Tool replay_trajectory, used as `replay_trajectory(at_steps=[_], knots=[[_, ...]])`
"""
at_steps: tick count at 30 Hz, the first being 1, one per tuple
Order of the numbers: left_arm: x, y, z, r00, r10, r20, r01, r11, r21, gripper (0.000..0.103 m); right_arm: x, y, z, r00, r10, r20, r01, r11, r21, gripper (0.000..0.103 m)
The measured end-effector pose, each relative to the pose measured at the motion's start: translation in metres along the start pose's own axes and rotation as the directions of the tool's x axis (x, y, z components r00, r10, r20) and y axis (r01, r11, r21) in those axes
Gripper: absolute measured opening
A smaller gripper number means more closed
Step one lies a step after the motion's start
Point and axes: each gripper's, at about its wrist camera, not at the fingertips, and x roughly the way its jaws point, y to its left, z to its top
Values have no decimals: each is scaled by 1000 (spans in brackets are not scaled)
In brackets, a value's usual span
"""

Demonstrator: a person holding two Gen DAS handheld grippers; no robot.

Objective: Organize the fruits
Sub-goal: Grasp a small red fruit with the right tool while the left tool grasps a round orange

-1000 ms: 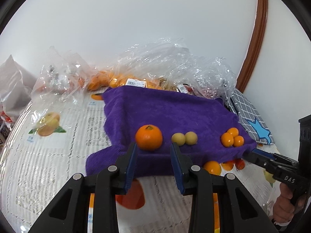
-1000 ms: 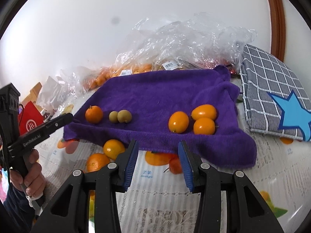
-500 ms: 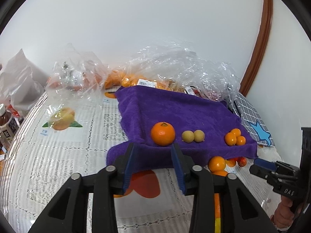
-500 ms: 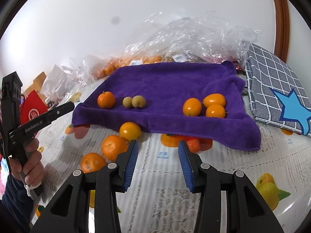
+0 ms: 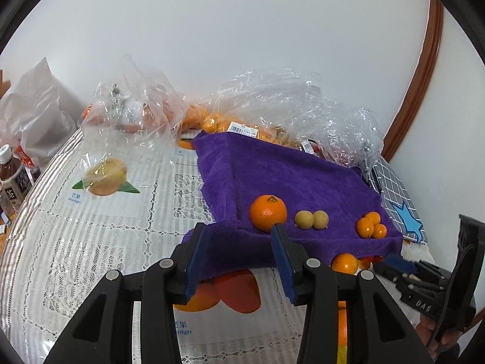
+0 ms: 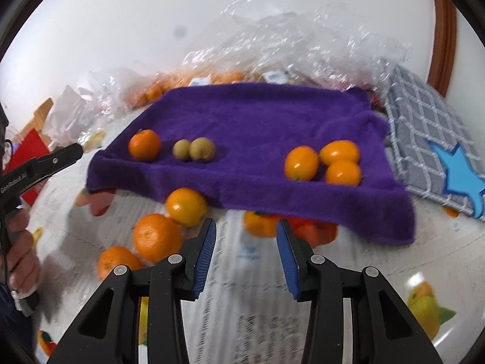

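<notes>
A purple towel (image 5: 288, 176) (image 6: 257, 121) lies on the table. On it sit a mandarin (image 5: 268, 212) (image 6: 144, 144), two small yellow-brown fruits (image 5: 311, 220) (image 6: 194, 149) and three kumquats (image 5: 370, 225) (image 6: 326, 163). Three loose mandarins (image 6: 157, 236) lie on the tablecloth in front of the towel; one shows in the left wrist view (image 5: 344, 264). My left gripper (image 5: 239, 242) is open and empty over the towel's front left corner. My right gripper (image 6: 246, 242) is open and empty above the cloth, right of the loose mandarins.
Clear plastic bags with more fruit (image 5: 272, 115) (image 6: 272, 54) are piled behind the towel against the wall. A grey checked cloth with a blue star (image 6: 439, 157) lies at the right. Tea bottles (image 5: 12, 179) stand at the far left. The tablecloth (image 5: 106, 227) has printed fruit pictures.
Both grippers have drawn back from the towel and risen. The right view now shows loose mandarins in front of the towel and is blurred by motion. Both stay open.
</notes>
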Motion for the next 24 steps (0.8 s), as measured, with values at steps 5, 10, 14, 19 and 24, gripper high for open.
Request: replay_trajectory(at_steps=[5, 10, 14, 19, 24], knots=[[3, -4, -1, 1000, -5, -10, 5, 1000, 12, 41, -4, -13, 1, 997, -57, 47, 57, 998, 7, 42], [6, -7, -3, 1000, -3, -23, 4, 1000, 29, 41, 17, -22, 1, 992, -123, -31, 123, 992, 2, 32], [9, -11, -5, 999, -22, -42, 23, 999, 44, 41, 26, -28, 1, 991, -113, -79, 115, 993, 26, 24], [14, -27, -17, 988, -101, -116, 112, 989, 94, 41, 14, -36, -1, 996, -76, -41, 78, 996, 50, 23], [11, -52, -37, 955, -225, -195, 250, 961, 115, 41, -7, -51, -9, 996, -78, 32, 76, 995, 64, 23]])
